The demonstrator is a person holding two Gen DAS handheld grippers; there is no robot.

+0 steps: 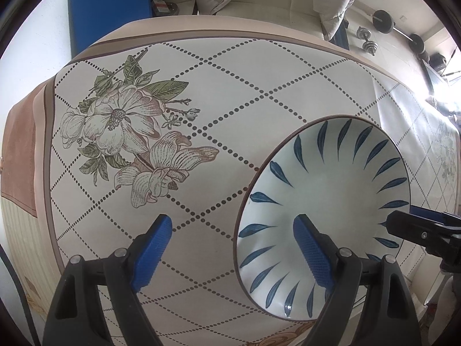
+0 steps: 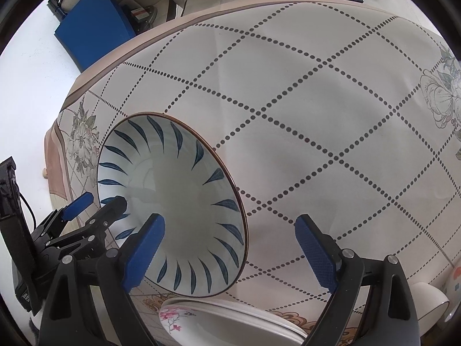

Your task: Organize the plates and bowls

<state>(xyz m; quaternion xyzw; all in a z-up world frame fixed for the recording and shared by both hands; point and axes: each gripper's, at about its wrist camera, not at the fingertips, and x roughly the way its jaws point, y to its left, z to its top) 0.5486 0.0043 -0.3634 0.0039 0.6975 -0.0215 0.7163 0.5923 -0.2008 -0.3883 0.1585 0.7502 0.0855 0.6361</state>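
- Bowl (image 1: 322, 201) with blue leaf strokes around its white inside and a thin brown rim sits upright on the tablecloth (image 1: 230, 92), toward the near edge of the table.
- Left gripper (image 1: 233, 256) hangs over the bowl's left rim, jaws spread wide: one blue pad over the bowl's inside, the other over bare cloth, neither pressing on the bowl.
- Right gripper (image 2: 230, 256) straddles the bowl's opposite rim the same way, jaws released, with no visible contact.
- White plate (image 2: 230, 320) with a pink blossom print lies just beside the bowl at the table's near edge.
- White cup (image 2: 429, 300) stands further right.
- Cloth carries dotted diamonds and flower prints.
- Beyond the table: blue panel (image 1: 109, 14), pale sofa (image 1: 259, 3), dumbbells (image 1: 366, 40).
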